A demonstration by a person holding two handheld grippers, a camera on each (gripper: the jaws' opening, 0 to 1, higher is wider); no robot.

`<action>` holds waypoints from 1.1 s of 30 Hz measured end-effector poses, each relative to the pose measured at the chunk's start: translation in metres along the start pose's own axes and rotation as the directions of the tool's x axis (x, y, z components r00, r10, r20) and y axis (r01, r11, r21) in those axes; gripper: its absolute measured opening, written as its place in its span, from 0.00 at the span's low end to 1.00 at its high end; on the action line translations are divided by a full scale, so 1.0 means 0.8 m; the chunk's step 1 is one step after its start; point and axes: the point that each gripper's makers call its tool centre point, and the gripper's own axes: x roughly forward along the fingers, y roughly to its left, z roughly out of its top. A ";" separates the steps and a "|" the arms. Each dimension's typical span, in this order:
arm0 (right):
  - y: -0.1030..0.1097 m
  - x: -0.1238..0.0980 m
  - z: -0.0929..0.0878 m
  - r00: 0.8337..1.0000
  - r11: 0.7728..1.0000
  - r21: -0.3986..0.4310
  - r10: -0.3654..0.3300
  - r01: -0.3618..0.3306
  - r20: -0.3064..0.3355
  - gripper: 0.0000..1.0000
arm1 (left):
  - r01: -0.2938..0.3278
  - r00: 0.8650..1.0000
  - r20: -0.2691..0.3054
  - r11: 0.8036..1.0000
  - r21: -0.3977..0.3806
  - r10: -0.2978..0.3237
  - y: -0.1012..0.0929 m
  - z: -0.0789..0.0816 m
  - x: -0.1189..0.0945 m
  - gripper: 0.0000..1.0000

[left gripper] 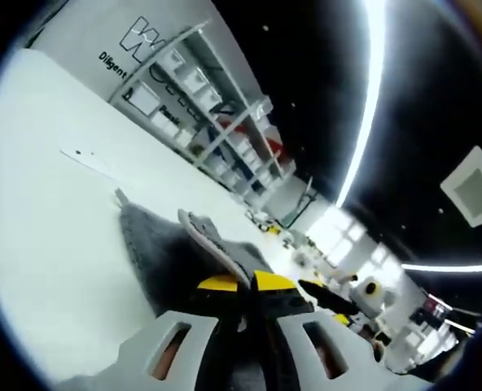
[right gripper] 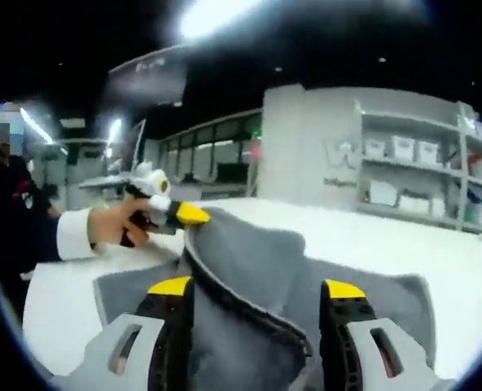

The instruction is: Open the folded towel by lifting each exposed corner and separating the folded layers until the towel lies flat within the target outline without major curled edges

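Observation:
A grey towel (left gripper: 155, 252) lies on the white table (left gripper: 46, 228), one layer raised into a ridge (left gripper: 208, 236). My left gripper (left gripper: 247, 285) is shut on that lifted edge, its yellow tips pressed close together. In the right gripper view a hand holds the left gripper (right gripper: 188, 214) up at the towel's (right gripper: 249, 252) far left edge, pulling a fold off the table. My right gripper (right gripper: 257, 287) stands open, its yellow-tipped jaws wide apart low over the towel. The raised dark hem (right gripper: 233, 297) runs between them.
Shelving with white bins (left gripper: 216, 106) lines the wall behind the table and also shows at the right (right gripper: 420, 171). A flat white strip (left gripper: 86, 159) lies on the table beyond the towel. A person's white cuff and dark sleeve (right gripper: 70, 235) reach in from the left.

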 end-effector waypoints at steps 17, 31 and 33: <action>-0.018 -0.013 -0.036 0.998 0.981 0.196 0.014 -0.003 -0.053 0.35 | -0.008 1.000 -0.002 1.000 0.019 0.008 0.005 0.006 -0.006 0.03; 0.000 -0.019 -0.052 0.994 0.980 0.198 0.003 0.018 -0.108 0.29 | -0.023 0.999 -0.026 1.000 0.002 0.023 0.010 -0.002 -0.010 0.03; 0.000 -0.020 -0.054 0.994 0.978 0.206 -0.002 0.025 -0.113 0.27 | -0.025 0.999 -0.034 1.000 -0.009 0.024 0.011 -0.005 -0.012 0.03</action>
